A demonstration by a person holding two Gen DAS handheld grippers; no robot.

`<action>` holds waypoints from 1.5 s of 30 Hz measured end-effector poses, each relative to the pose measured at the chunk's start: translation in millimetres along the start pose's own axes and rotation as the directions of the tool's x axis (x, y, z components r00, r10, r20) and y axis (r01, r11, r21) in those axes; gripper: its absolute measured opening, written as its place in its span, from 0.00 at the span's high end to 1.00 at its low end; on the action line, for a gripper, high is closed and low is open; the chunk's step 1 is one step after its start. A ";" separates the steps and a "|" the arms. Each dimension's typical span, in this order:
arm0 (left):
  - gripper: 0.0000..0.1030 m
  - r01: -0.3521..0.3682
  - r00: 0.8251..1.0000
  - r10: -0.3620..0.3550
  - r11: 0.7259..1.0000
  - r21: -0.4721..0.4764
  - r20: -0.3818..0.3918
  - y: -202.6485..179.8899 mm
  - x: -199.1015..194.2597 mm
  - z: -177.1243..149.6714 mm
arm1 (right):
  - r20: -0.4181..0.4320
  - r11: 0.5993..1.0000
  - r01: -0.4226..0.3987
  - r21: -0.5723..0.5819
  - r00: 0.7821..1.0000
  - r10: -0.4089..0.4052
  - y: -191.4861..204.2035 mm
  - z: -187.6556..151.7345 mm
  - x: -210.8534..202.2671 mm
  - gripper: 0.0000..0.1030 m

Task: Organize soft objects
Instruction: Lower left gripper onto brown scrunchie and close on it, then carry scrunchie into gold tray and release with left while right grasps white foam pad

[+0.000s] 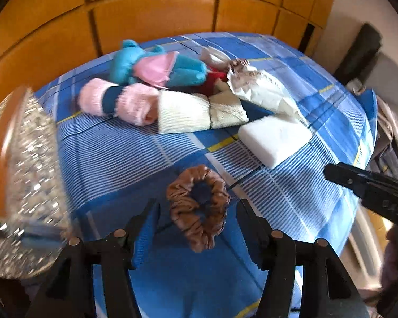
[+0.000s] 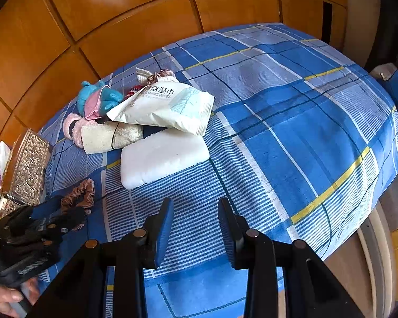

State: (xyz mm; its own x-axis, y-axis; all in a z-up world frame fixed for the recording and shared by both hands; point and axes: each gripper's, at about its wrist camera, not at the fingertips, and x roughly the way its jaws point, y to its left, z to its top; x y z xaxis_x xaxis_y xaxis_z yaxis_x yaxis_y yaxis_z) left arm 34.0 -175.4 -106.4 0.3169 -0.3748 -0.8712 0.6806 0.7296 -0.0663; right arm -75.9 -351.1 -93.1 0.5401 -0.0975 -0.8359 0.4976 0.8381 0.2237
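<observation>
My left claw (image 1: 196,212) stands open around the brown scrunchie (image 1: 197,206) on the bed (image 1: 119,159), near its left edge, pads not pressing it. My right claw (image 2: 195,228) hangs narrowly open and empty above the bed's near edge.

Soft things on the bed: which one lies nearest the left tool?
The brown scrunchie, lying alone between the open left tool's fingers; the other soft things sit piled farther back.

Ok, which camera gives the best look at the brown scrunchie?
The left wrist view: the brown scrunchie lies whole on the blue sheet, between the left gripper's open fingers. In the right wrist view it sits at the left edge, partly hidden behind that gripper.
</observation>
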 end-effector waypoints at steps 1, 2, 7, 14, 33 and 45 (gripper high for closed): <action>0.49 -0.005 1.000 0.005 1.000 0.004 -0.017 -0.5 6.6 -0.2 | -0.006 1.000 -0.010 0.009 1.000 0.010 -1.6 0.2 1.1 0.67; 0.54 -0.019 1.000 0.019 1.000 0.005 -0.025 -0.1 11.5 -1.3 | -0.011 1.000 -0.021 0.018 1.000 0.021 -3.0 0.2 2.1 0.67; 0.88 -0.040 0.999 0.040 0.999 0.027 0.007 6.1 1.5 -11.0 | 0.004 0.996 -0.055 0.064 0.998 0.055 -14.9 12.5 1.6 0.67; 0.87 -0.057 0.997 0.055 0.998 0.027 0.050 16.2 -8.4 -33.1 | 0.020 0.980 -0.152 0.126 0.988 0.150 -19.6 54.2 29.9 0.58; 0.88 -0.023 0.998 0.025 0.999 -0.033 0.061 31.3 -23.1 -55.0 | -0.120 0.878 -0.153 -0.454 0.987 0.111 88.7 17.5 8.2 0.55; 0.88 -0.033 0.998 0.035 0.999 -0.035 0.059 30.9 -23.8 -52.9 | -0.156 0.793 -0.078 -0.605 0.987 -0.022 110.3 24.4 59.0 0.36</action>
State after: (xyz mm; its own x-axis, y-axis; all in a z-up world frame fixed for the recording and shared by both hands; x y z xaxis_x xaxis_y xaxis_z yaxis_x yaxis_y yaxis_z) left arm 12.6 -113.7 -113.5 0.3790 -0.3824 -0.8427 0.6465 0.7610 -0.0545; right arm 27.5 -277.5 -105.5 0.4164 -0.0305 -0.9087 -0.0583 0.9965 -0.0602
